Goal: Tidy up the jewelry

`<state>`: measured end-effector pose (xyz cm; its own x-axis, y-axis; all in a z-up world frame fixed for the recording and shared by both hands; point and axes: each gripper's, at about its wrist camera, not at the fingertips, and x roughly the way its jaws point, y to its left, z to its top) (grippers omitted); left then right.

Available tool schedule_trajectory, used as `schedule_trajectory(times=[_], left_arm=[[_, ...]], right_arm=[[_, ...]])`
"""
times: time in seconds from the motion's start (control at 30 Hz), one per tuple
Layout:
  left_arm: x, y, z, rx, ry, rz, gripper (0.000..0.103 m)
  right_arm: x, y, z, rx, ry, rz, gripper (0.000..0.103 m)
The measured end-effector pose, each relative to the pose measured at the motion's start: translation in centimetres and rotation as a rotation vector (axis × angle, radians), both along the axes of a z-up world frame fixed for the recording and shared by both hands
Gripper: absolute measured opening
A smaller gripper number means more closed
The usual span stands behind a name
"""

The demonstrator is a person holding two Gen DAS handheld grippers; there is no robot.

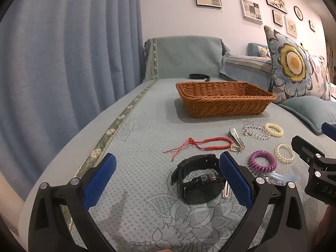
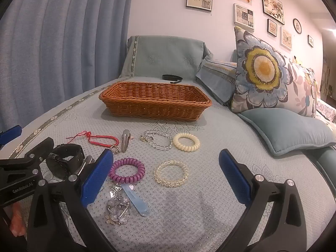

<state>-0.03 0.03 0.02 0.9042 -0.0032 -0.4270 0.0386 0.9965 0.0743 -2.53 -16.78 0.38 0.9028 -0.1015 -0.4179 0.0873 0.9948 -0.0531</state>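
Left gripper (image 1: pixel 168 180) fingers spread wide, nothing between the pads; the black watch (image 1: pixel 197 180) lies on the sofa cover (image 1: pixel 136 130) just ahead, near the right-hand pad. Right gripper (image 2: pixel 166 178) likewise spread wide and gripping nothing. Wicker basket (image 2: pixel 155 105) sits further back on the cover; its inside is not visible from either view. Loose pieces lie between grippers and basket: red cord bracelet (image 1: pixel 210 142) beside a silver hair clip (image 1: pixel 236 136); clear bead bracelet (image 2: pixel 157 140) touching a cream coil hair tie (image 2: pixel 186 141); purple coil hair tie (image 2: pixel 127 170) just beside a pale yellow bead bracelet (image 2: pixel 171 173). Closest to the right gripper: a light blue hair clip (image 2: pixel 137 201) next to a crystal butterfly piece (image 2: pixel 117 210). A black band (image 2: pixel 172 77) lies behind the basket. Flower cushion (image 2: pixel 264 71) leans at right.
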Motion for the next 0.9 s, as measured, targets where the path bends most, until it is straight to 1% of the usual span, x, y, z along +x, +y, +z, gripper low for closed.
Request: schedule_trajectory(times=[0.3, 0.5, 0.63, 0.67, 0.73, 0.83, 0.9], left_arm=[[0.0, 0.0, 0.0, 0.005, 0.004, -0.002, 0.095], [0.0, 0.2, 0.0, 0.004, -0.009, -0.014, 0.095], [-0.6, 1.0, 0.2, -0.010, -0.020, -0.013, 0.095], [-0.4, 0.4, 0.4, -0.014, -0.025, -0.011, 0.095], [-1.0, 0.9, 1.4, -0.051, -0.063, -0.015, 0.095], [-1.9, 1.5, 2.9, -0.074, -0.148, 0.005, 0.095], [-1.9, 1.5, 3.0, -0.072, -0.154, 0.007, 0.095]], right_arm=[[0.0, 0.1, 0.0, -0.002, 0.002, 0.000, 0.095], [0.2, 0.0, -0.1, -0.001, 0.000, -0.002, 0.095], [-0.2, -0.1, 0.2, 0.006, -0.015, -0.005, 0.095], [-0.2, -0.3, 0.3, 0.008, -0.020, -0.004, 0.095], [-0.6, -0.6, 0.8, 0.019, -0.047, -0.005, 0.095], [-0.9, -1.2, 1.7, 0.047, -0.088, -0.008, 0.095], [-0.7, -1.6, 2.2, 0.062, -0.107, -0.021, 0.095]])
